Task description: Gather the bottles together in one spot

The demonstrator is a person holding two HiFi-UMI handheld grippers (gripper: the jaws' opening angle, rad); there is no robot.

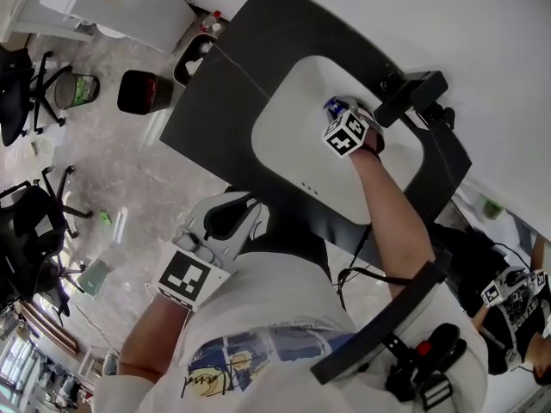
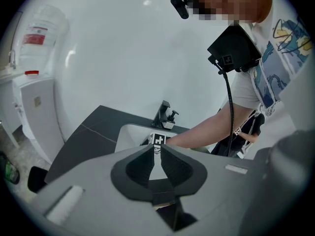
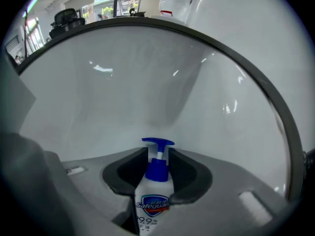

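A white soap bottle (image 3: 156, 193) with a blue pump stands between the pads of my right gripper (image 3: 157, 157), which is shut on its shoulders. In the head view that right gripper (image 1: 337, 110) reaches down into the white sink basin (image 1: 293, 127), and only the bottle's blue pump (image 1: 331, 105) shows past the marker cube. My left gripper (image 1: 225, 219) hangs in front of the counter's near edge, close to my body. In its own view the left gripper (image 2: 157, 149) has its jaws almost together with nothing between them. No other bottle is visible.
The basin is set in a dark counter (image 1: 241, 50) against a white wall, with a black faucet (image 1: 413, 93) at its far side. On the floor to the left stand a dark bin (image 1: 142, 91), office chairs (image 1: 26, 76) and a white cabinet (image 2: 34, 102).
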